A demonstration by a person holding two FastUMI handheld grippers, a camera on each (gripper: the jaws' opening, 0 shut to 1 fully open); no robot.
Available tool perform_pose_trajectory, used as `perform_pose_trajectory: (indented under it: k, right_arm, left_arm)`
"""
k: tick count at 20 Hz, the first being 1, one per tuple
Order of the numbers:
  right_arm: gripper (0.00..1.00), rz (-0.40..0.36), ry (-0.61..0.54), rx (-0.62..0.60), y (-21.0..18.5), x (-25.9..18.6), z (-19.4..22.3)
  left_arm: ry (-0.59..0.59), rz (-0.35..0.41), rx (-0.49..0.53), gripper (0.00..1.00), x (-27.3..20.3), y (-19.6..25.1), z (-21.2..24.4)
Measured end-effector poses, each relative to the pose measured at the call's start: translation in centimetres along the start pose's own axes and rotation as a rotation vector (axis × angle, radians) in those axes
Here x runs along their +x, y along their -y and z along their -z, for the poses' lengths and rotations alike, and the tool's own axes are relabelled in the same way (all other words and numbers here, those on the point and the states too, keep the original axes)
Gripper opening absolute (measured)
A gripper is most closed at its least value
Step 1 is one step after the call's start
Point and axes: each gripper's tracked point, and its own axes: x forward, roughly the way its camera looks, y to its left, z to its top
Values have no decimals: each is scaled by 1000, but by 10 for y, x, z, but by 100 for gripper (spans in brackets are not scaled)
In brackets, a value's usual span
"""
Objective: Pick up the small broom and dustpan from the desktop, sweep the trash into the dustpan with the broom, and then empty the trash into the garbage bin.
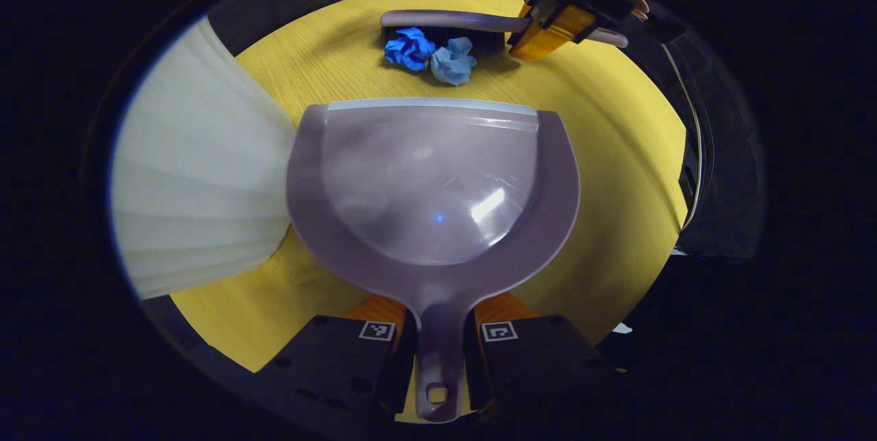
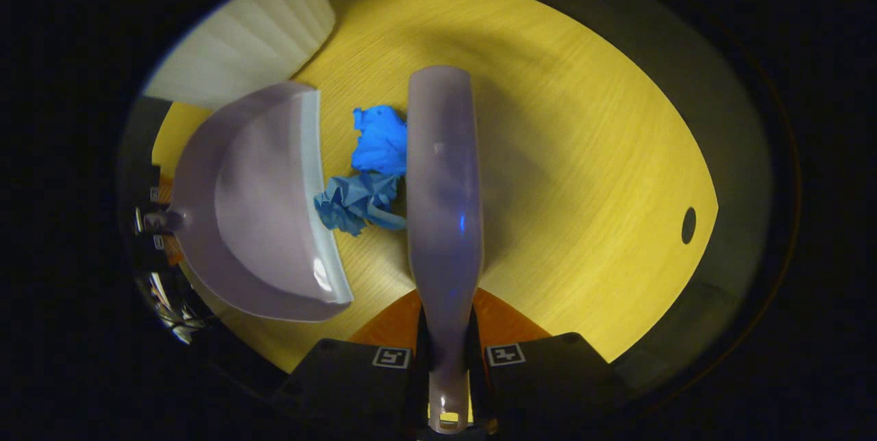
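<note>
My left claw (image 1: pixel 438 352) grips the dustpan (image 1: pixel 431 187) handle, my right claw (image 2: pixel 449 366) the broom (image 2: pixel 444 187); I'd drag both blue paper wads (image 2: pixel 370 174) (mid-frame) steadily left over the lip.

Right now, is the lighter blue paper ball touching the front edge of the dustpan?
Touching. In the right gripper view, the lighter blue paper ball presses against the dustpan at its pale front lip, with no tabletop visible between them.

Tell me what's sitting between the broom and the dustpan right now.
Two crumpled paper wads: a bright blue one and a paler blue one, lying between the broom and the dustpan lip, in the right gripper view.
</note>
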Motion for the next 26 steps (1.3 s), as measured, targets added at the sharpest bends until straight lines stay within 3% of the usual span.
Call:
perform_pose_trajectory:
  k: [3, 8, 14, 18, 20, 23, 26]
  right_arm:
    - [27, -35, -13, -103, -10, -11, 6]
    - [26, -186, -20, -16, -23, -11, 11]
    - [26, -184, 58, 144, 22, -39, 18]
    - [27, -154, 108, 225, 65, -49, 29]
    - [26, -198, 108, 273, 72, -50, 35]
    - [27, -204, 118, 284, 93, -43, 22]
    - [26, -244, 137, 317, 88, -45, 22]
  left_arm:
    - [9, -2, 9, 30, 0, 0, 1]
    - [39, 21, -37, 30, 5, 7, 1]
    - [109, 80, -129, 30, 7, 25, 6]
    - [194, 98, -183, 30, -16, 44, 15]
    - [214, 128, -164, 30, -38, 57, 28]
    - [222, 80, -102, 29, -70, 55, 48]
    - [282, 53, -195, 30, -109, 53, 57]
